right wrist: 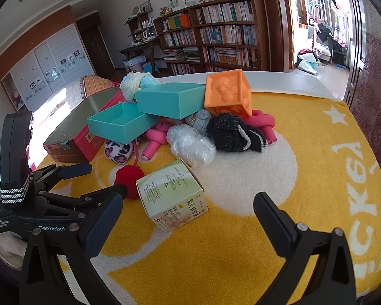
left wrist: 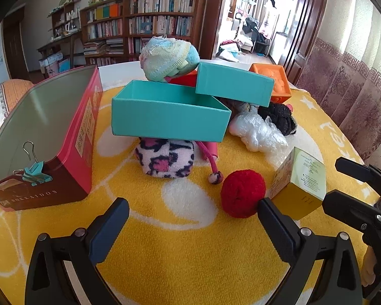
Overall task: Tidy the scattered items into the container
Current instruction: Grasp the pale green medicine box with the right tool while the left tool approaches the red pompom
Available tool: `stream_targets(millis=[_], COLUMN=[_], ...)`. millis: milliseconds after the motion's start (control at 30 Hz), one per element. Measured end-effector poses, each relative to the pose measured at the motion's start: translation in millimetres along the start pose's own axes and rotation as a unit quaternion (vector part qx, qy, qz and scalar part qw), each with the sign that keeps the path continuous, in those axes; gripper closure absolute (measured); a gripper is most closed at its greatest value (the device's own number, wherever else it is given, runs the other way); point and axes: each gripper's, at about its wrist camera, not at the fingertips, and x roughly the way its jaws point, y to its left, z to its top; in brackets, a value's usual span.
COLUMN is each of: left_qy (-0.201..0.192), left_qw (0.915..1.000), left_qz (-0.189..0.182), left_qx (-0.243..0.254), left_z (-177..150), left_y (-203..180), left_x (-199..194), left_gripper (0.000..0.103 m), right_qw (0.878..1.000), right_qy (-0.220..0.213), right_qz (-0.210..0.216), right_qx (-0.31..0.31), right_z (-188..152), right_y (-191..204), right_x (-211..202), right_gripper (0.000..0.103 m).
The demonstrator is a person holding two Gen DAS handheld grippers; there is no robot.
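While both grippers gape empty, only the right view shows pink tubes.

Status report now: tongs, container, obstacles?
Left tongs open, empty. Right tongs open, empty. Pink tin open, only binder clip on rim. Red pompom, carton nearest; pile behind.

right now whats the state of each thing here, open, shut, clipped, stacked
left gripper: open, empty
right gripper: open, empty
red tin: open, no lid
binder clip: clipped on the tin's rim
lower teal box: open, propped on the spotted sock
upper teal box: open, tilted
carton: shut, tipped
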Motion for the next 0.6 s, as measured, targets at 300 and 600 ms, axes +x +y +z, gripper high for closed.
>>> stream_targets(millis=[300,600], left_qy=[-0.01,-0.008], left_qw=[0.9999,0.9998], left_qz=[-0.001,-0.013], left_qx=[-0.012,-0.011], left_z=[0.7,0.5], left_y=[9.6,7.6], left_x=[-11.0,-12.2], left_gripper=[0.001,0.001], right_qw=[1.0,0.999], right_qy=[0.015,0.046], right_qz=[-0.004,0.007], right_qx=[-0.013,-0.022], right_z=[1.6,1.0], right_y=[-0.2,2.3], right_x=[15.5,30.2], right_gripper=[0.003,0.035])
